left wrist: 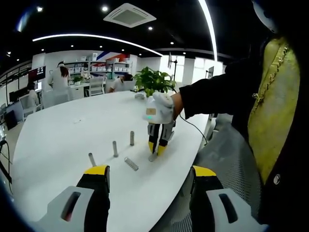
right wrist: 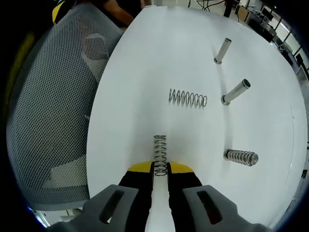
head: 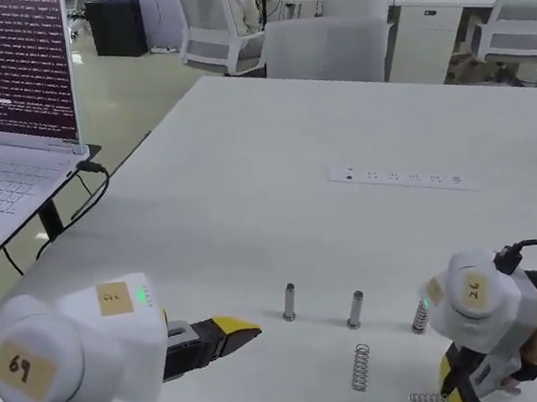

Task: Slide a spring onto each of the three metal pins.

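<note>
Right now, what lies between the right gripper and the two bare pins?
One loose spring lies flat on the table there, short of both pins; the right gripper view shows it.

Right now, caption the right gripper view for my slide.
Right tool grips a spring on the table, near a loose spring, two bare pins, one fitted pin.

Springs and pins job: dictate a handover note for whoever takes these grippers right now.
Left gripper: open, empty, held over the table short of the pins.
Right gripper: fingers shut on one end of the held spring, near the table edge.
Done: the sprung pin already wears its spring.
Left: two bare pins need springs, namely the held one and the loose spring lying flat beside them.
</note>
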Action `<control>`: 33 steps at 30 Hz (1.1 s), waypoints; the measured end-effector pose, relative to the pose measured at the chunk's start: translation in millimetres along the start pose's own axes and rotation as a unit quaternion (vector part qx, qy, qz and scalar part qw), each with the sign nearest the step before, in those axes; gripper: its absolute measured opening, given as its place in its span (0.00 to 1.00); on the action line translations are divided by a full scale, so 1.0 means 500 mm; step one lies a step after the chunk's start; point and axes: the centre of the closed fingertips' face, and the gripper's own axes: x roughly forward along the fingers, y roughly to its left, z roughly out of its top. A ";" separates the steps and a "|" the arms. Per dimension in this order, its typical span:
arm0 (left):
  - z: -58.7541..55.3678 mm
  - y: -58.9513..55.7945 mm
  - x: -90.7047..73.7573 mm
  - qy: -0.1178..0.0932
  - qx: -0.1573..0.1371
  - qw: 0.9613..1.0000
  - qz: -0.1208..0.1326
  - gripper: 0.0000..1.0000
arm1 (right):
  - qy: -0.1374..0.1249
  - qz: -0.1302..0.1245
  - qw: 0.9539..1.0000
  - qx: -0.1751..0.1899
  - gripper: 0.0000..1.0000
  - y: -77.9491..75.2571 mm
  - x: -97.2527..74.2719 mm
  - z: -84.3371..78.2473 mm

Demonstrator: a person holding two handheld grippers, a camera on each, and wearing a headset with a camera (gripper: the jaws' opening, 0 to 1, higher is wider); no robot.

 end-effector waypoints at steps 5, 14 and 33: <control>0.003 0.001 -0.001 0.000 0.003 1.000 -0.002 0.63 | 0.003 -0.001 1.000 -0.008 0.08 -0.001 -0.001 -0.001; 0.007 0.009 -0.007 0.007 0.017 1.000 -0.006 0.61 | -0.020 0.000 1.000 -0.005 0.08 0.004 -0.033 0.031; 0.052 0.034 -0.020 -0.034 0.021 0.998 -0.040 0.52 | -0.124 -0.016 0.991 -0.044 0.08 0.044 -0.180 0.194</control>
